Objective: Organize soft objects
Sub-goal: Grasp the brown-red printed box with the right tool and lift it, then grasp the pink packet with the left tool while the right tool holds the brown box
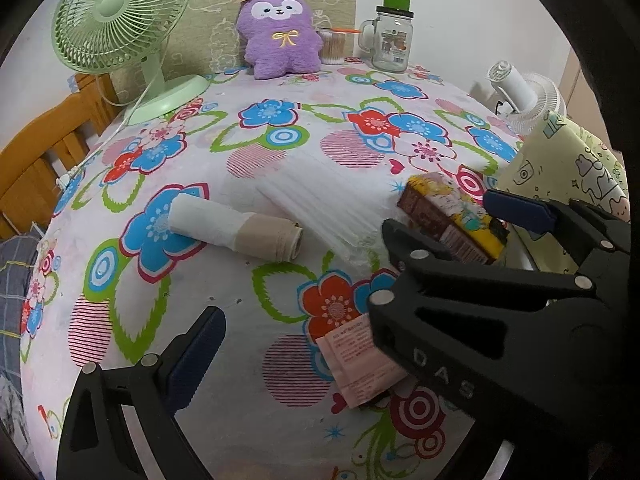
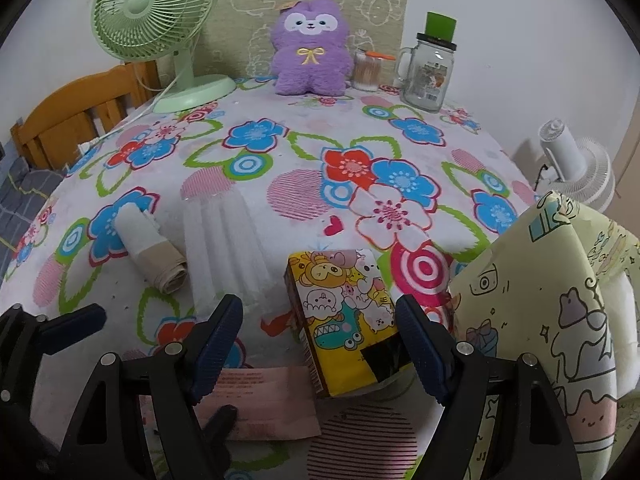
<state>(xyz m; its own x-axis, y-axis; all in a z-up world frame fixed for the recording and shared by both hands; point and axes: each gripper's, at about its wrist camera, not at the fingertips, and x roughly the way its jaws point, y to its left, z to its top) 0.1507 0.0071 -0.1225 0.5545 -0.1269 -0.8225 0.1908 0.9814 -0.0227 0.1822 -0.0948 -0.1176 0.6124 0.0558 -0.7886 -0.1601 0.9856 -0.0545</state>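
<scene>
floral table (image 2: 280,152); tissue pack (image 2: 344,312) beside bag (image 2: 540,300).

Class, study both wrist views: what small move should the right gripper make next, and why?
Probably close the right gripper on the yellow cartoon tissue pack. Its fingers stand open either side of the pack, which lies on the floral tablecloth beside the open cartoon-print bag, apparently not yet gripped.
</scene>
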